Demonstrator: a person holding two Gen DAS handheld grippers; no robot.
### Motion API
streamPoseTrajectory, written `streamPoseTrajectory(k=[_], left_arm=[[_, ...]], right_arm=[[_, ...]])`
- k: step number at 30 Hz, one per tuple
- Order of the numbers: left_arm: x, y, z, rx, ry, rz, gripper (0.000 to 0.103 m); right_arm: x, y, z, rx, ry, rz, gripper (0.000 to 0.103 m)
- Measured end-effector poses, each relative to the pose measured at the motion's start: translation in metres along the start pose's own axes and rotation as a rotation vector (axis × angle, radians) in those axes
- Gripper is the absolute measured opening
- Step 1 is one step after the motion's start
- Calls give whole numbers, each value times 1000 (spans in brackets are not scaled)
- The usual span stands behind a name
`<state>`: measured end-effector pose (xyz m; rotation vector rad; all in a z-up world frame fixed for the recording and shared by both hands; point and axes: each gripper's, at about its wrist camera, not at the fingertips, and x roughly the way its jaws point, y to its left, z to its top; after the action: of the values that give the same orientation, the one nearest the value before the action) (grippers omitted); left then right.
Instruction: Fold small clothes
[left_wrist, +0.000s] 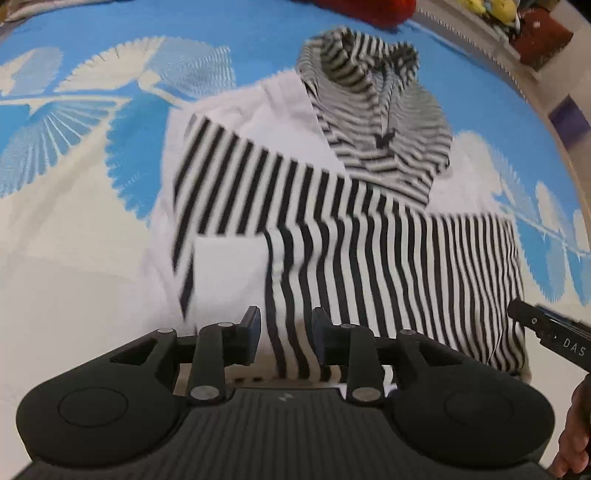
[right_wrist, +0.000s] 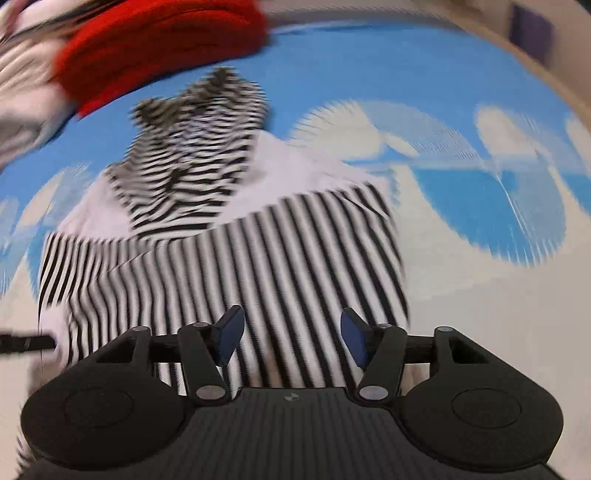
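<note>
A small hooded top (left_wrist: 369, 240) in black and white stripes with plain white panels lies flat on a blue and white patterned cover (left_wrist: 74, 258). Its hood (left_wrist: 369, 110) points away from me, and a striped sleeve is folded across the body. My left gripper (left_wrist: 284, 325) hovers over the near hem, open, with striped cloth showing in the gap but not pinched. In the right wrist view the same top (right_wrist: 258, 258) is blurred. My right gripper (right_wrist: 291, 328) stands wide open above its near edge with nothing gripped.
A red cloth (right_wrist: 159, 40) lies beyond the hood. Yellow soft toys (left_wrist: 495, 9) and a dark red box (left_wrist: 543, 37) sit past the cover's far right edge. A person's hand (left_wrist: 576, 435) shows at the lower right. Bare cover (right_wrist: 480, 314) lies right of the top.
</note>
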<state>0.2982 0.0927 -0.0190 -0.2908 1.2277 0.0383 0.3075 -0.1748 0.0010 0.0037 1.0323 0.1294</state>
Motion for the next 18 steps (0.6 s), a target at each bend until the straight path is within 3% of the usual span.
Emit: streamPoseTrajectory(k=[5,11,15,18], left_arm=[[17,0,-5,-1,47,32,33],[1,-13,0,31,-27,35,34],[-18,-32,1,128,-144,49,59],[-27,-40,1,168,-217,38,65]], right_arm=[[-3,11,-7,-67,5,-2,60],[-6,17,-8,-77,-2,-4,60],[-9,13,-8,-65,-2,-4,60],[-14,9,-7,-53,-8,-4,60]])
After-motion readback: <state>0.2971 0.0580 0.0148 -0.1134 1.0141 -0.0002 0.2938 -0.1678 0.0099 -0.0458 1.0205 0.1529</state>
